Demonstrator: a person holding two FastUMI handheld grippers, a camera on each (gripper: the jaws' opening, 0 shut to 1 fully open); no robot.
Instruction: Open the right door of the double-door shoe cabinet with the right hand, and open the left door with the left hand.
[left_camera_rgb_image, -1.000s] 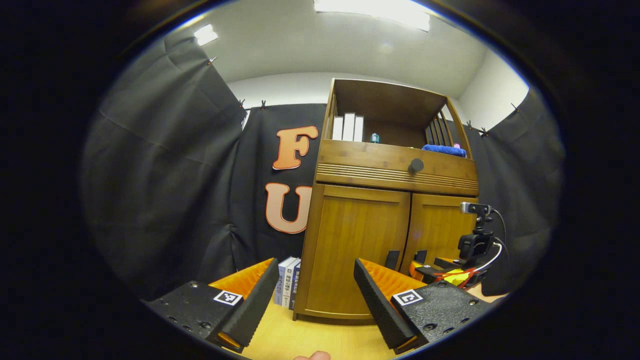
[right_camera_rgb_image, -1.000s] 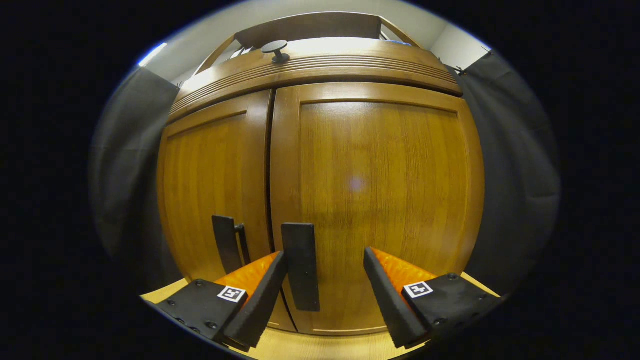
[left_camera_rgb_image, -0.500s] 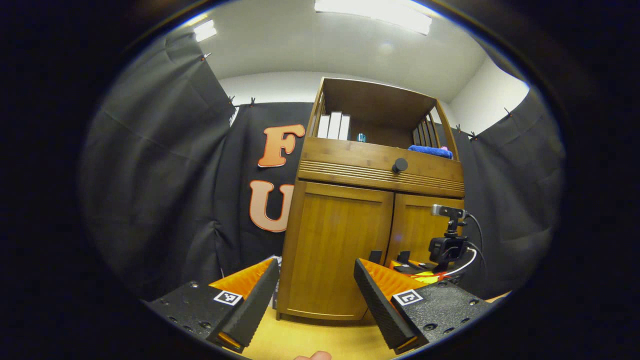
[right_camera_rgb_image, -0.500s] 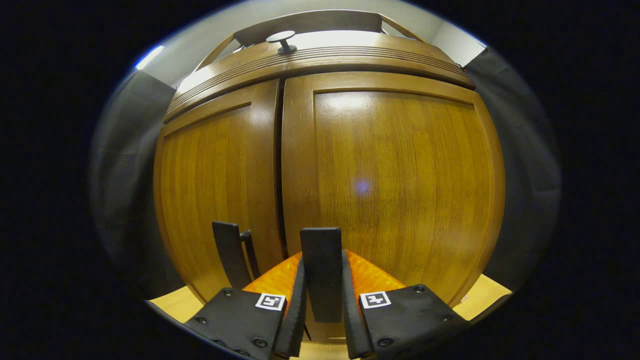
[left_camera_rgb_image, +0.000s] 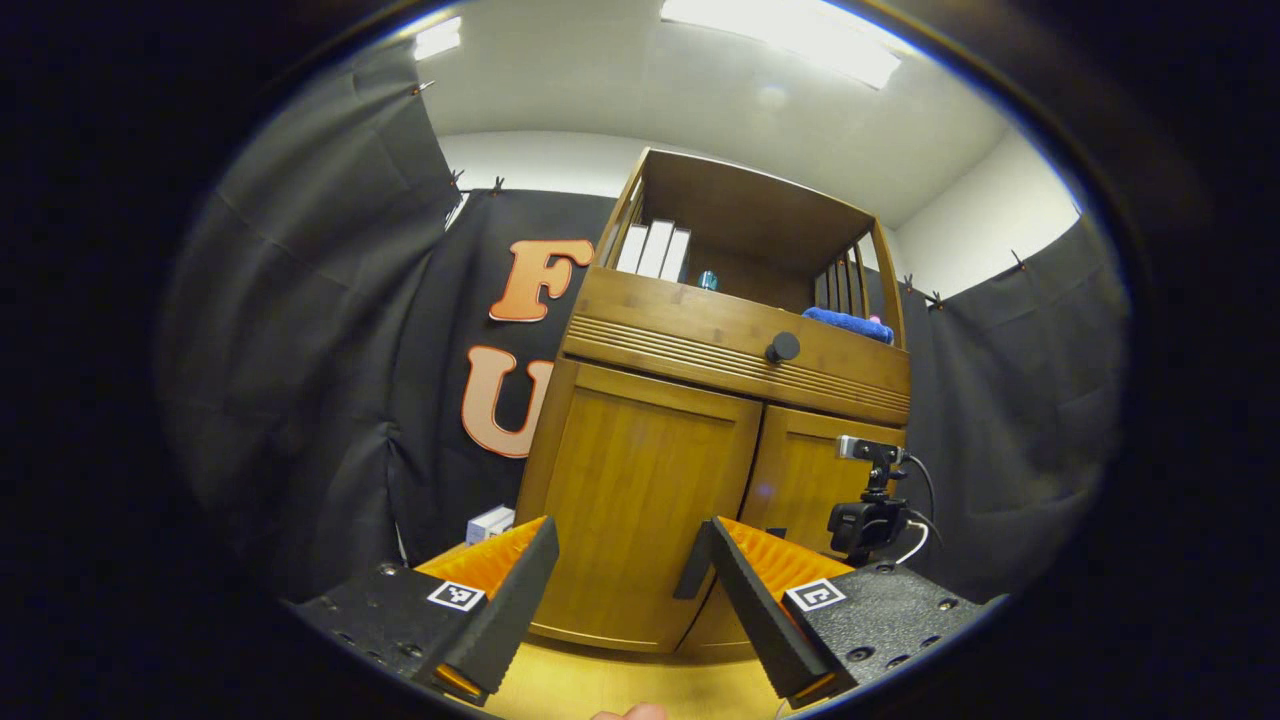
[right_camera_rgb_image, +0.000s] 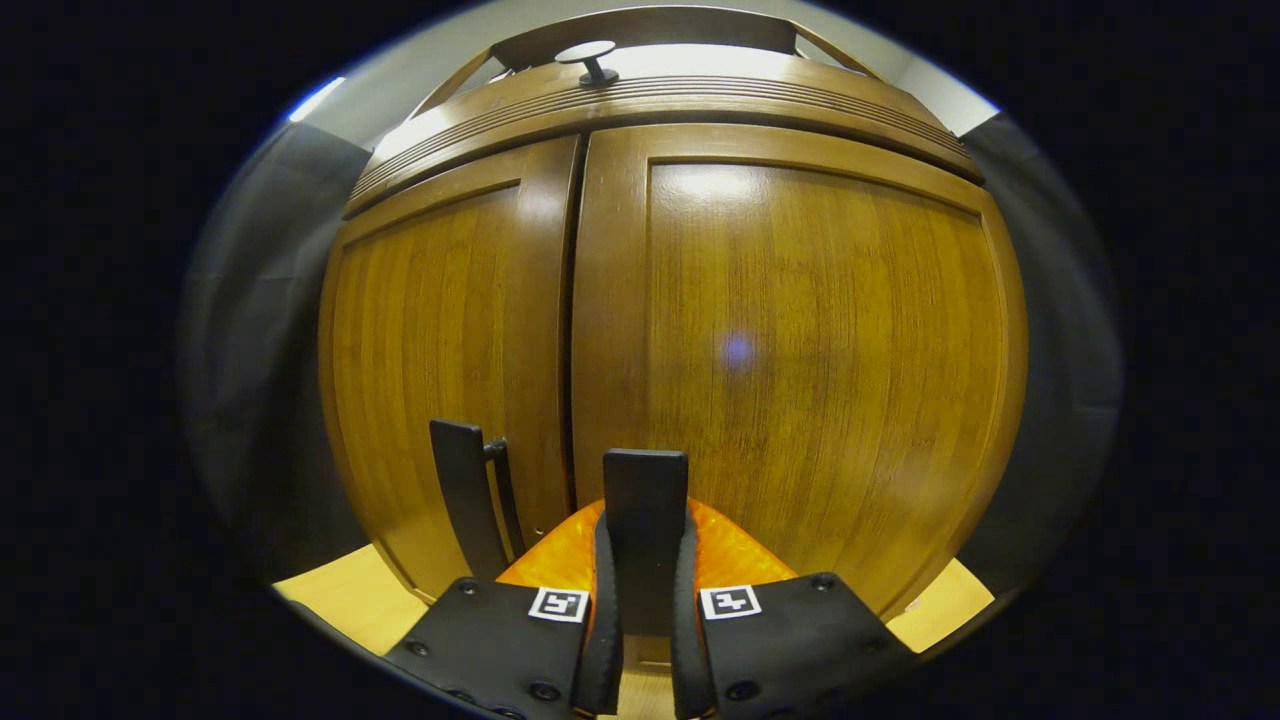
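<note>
Right claw: both fingers clamp the flat black bar handle of the right door of the brown wooden double-door shoe cabinet, low on the door beside the centre seam. The left door stands flush, with its own black handle untouched.

Left claw: fingers spread wide, gripping nothing, in front of the cabinet's left door. The cabinet stands on a yellow wooden tabletop.
</note>
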